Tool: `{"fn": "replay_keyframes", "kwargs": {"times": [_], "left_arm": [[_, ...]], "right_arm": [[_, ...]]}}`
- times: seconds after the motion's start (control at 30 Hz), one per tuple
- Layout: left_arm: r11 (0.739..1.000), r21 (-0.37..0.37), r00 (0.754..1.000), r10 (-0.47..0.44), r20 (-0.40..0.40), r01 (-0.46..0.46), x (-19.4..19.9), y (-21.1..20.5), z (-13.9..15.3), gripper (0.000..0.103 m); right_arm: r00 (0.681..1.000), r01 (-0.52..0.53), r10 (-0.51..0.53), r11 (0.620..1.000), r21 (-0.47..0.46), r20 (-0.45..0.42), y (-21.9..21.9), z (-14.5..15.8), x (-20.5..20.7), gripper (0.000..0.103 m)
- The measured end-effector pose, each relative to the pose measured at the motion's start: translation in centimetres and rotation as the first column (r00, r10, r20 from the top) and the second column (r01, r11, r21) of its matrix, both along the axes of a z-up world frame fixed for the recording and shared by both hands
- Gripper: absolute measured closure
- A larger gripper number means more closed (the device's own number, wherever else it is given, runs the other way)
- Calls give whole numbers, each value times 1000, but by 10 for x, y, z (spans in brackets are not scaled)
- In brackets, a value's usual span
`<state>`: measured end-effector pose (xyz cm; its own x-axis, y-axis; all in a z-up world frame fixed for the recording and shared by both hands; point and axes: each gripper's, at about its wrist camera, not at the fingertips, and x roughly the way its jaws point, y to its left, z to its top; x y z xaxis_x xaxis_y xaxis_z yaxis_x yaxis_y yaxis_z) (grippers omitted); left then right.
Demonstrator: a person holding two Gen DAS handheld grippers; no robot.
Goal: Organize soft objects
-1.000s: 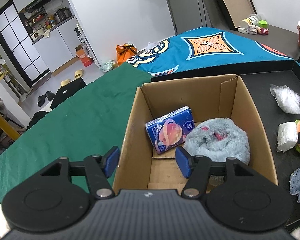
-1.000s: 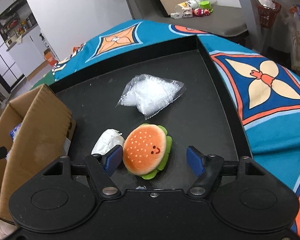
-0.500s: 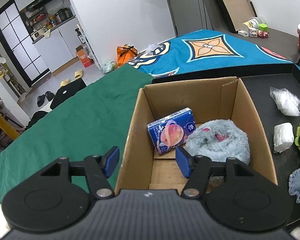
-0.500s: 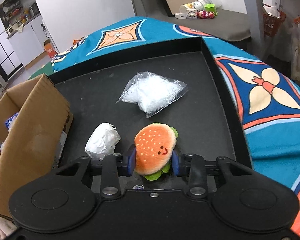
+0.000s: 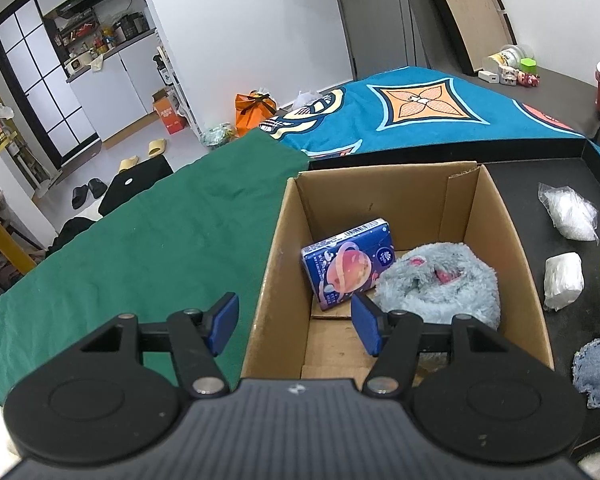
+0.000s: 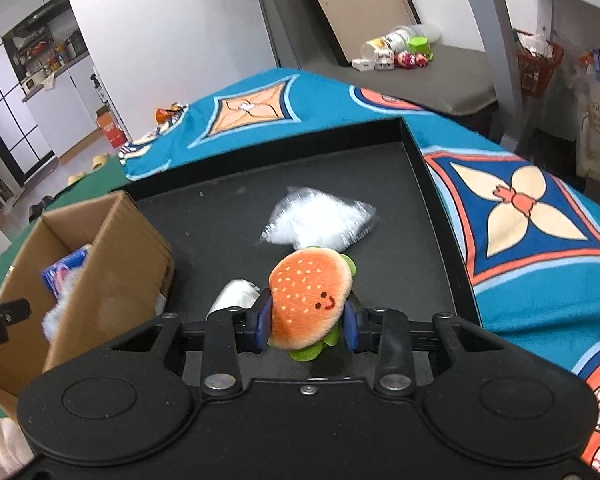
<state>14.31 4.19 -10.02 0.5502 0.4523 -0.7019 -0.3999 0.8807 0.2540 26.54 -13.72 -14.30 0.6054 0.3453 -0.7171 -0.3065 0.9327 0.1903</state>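
My right gripper [image 6: 305, 322] is shut on an orange plush hamburger [image 6: 309, 294] and holds it above the black tray [image 6: 220, 216]. A cardboard box [image 5: 496, 216] [image 6: 112, 256] stands at the tray's left; inside lie a blue tissue pack [image 5: 346, 266] and a grey-blue fluffy plush [image 5: 440, 284]. My left gripper [image 5: 294, 322] is open and empty, straddling the box's near-left wall. A clear plastic bag [image 6: 320, 224] [image 5: 570, 212], a white wad [image 5: 562, 280] [image 6: 236, 296] and a denim scrap [image 5: 598, 368] lie on the tray.
A green cloth [image 5: 140, 248] covers the table left of the box. A blue patterned cloth [image 6: 520, 200] lies around the tray's back and right. A grey bench with small toys [image 6: 396, 54] stands beyond. The tray has a raised rim [image 6: 440, 200].
My right gripper closed on the plush hamburger and lifted it off the tray, rising and moving a little left. My left gripper stayed open and drifted slightly.
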Motion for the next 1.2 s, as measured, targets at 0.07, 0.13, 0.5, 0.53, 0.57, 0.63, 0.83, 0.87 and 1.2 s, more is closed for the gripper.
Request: {"fn": "replay_keyframes", "kwargs": {"times": [0.07, 0.13, 0.5, 0.53, 0.57, 0.63, 0.83, 0.87, 1.2], "left_arm": [[1000, -6, 1000, 4, 2, -4, -1, 2, 0, 42], [1000, -13, 1000, 8, 4, -8, -2, 3, 1, 42], [999, -44, 1000, 17, 20, -17, -6, 11, 3, 42], [999, -48, 1000, 17, 21, -16, -7, 12, 4, 42], [999, -50, 1000, 17, 23, -15, -7, 12, 4, 42], [998, -57, 999, 19, 28, -17, -8, 14, 3, 43], [996, -88, 999, 27, 41, -23, -11, 20, 1, 44], [995, -96, 999, 28, 44, -23, -12, 21, 1, 45], [991, -131, 998, 13, 59, -5, -16, 29, -5, 55]], "right_arm": [[1000, -4, 4, 1000, 10, 9, 3, 6, -1, 68], [1000, -12, 12, 1000, 21, 20, 6, 12, -1, 68], [996, -66, 62, 996, 64, 63, 32, 38, -5, 68], [996, -71, 66, 995, 65, 66, 34, 40, -5, 68], [995, -75, 70, 995, 66, 69, 36, 41, -6, 68], [994, -86, 81, 994, 65, 75, 42, 44, -7, 68], [987, -133, 125, 988, 77, 101, 62, 54, -9, 67], [986, -140, 132, 987, 78, 102, 66, 55, -9, 67], [972, -212, 202, 974, 75, 124, 101, 63, -9, 67]]}}
